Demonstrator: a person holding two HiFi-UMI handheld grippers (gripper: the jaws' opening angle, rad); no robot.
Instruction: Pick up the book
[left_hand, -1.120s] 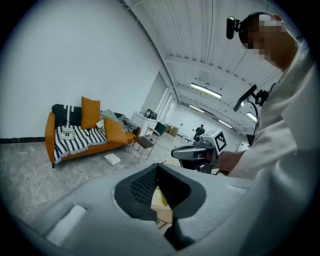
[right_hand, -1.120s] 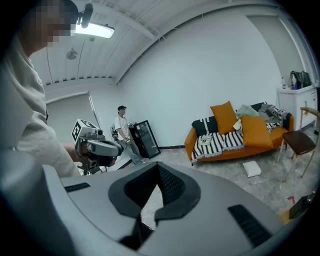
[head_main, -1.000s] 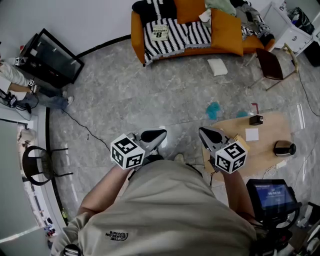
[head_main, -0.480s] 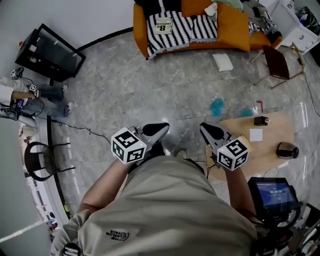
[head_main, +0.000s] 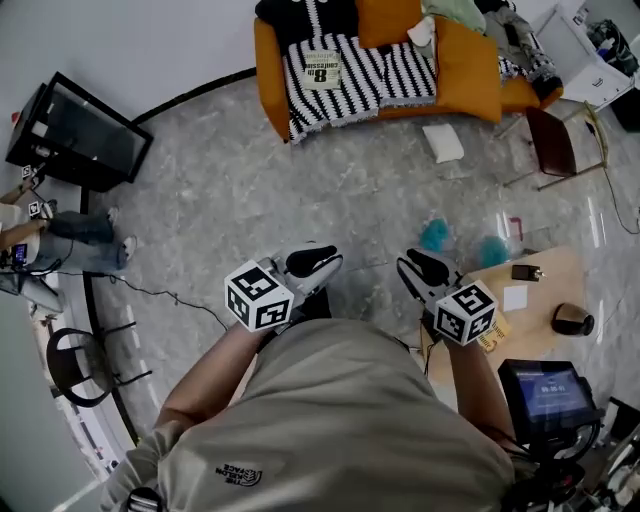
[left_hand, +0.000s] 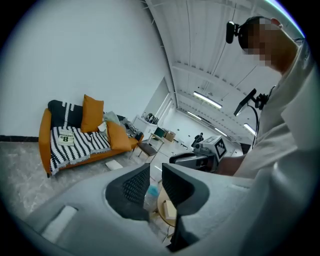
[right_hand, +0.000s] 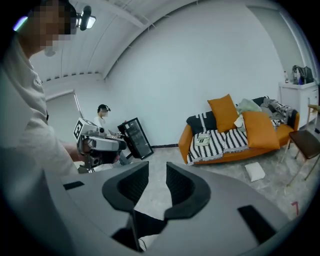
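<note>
We hold the left gripper (left_hand: 155, 172) and the right gripper (right_hand: 157, 172) side by side above the grey floor (head_main: 250, 190), well apart from the orange sofa (head_main: 470, 70); each has its jaws a little open and nothing is between them. What we take for the book (head_main: 322, 70), a flat pale thing with dark print, lies on the striped blanket (head_main: 385, 72) on the sofa seat. A white pad (head_main: 443, 143) lies on the floor just in front of the sofa.

Right gripper (right_hand: 157, 175) jaws slightly apart, empty — orange sofa (right_hand: 240, 153) beyond, left gripper (right_hand: 112, 145) at left.
</note>
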